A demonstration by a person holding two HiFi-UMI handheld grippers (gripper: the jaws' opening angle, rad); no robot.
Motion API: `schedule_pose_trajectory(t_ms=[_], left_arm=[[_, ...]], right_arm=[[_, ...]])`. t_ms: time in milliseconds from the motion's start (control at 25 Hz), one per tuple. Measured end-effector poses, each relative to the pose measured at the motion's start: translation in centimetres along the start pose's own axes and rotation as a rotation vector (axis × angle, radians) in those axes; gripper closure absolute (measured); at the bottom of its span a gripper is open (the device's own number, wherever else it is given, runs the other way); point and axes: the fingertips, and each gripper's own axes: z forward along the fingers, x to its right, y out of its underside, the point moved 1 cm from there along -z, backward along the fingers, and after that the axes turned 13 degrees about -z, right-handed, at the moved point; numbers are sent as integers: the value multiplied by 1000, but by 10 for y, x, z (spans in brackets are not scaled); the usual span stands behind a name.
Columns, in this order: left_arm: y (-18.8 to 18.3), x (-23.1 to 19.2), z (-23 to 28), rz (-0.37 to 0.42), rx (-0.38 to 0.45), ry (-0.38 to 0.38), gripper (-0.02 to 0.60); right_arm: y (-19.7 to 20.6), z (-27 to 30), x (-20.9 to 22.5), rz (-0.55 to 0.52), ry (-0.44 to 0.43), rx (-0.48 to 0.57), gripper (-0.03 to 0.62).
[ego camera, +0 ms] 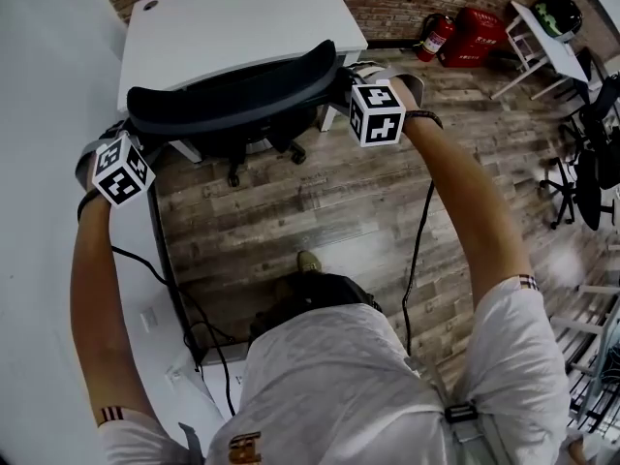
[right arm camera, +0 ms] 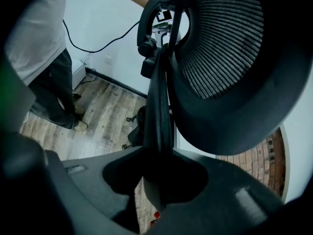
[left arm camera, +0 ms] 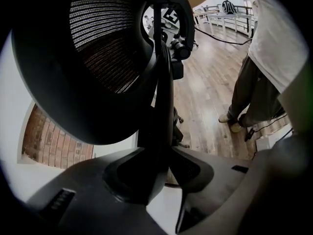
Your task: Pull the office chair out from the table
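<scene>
While pinching back rim of office chair (ego camera: 232, 103) in left tongs (left arm camera: 164, 173) at 9 o'clock and right tongs (right arm camera: 161, 177) at 2, may slip off edge. Could swivel seat into bench (ego camera: 223, 17) at 12 o'clock if tugged unevenly.

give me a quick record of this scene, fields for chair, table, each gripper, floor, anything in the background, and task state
office chair: black, mesh back, close against the table's near edge, back toward the person
table: white, by the brick wall
left gripper: jaws shut on the back frame at the chair's left end
right gripper: jaws shut on the back frame at the chair's right end
floor: wood planks
background: red fire extinguisher at the wall
task state: chair gripped on both sides, not yet clear of the table
</scene>
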Motion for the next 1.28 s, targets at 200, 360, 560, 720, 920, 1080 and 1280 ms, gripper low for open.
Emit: schedule_pose_trajectory(t_ms=[200, 360, 560, 720, 920, 1080, 1280], left_arm=[[-1, 29, -17, 3, 2, 5, 434], [0, 47, -27, 9, 18, 1, 436], [3, 71, -38, 14, 34, -1, 437], [2, 91, -48, 11, 37, 12, 439], [0, 118, -61, -3, 25, 6, 440], [6, 128, -68, -28, -21, -8, 436], [7, 138, -71, -47, -60, 10, 434]], right_arm=[[-10, -19, -25, 8, 2, -11, 481], [-15, -29, -39, 11, 6, -31, 480], [-23, -36, -55, 5, -1, -49, 480], [-27, -45, -68, -3, -2, -46, 480], [-31, -60, -89, -22, 7, -32, 482], [-42, -71, -102, -26, 28, -35, 485], [-50, -79, -114, -22, 25, -38, 485]])
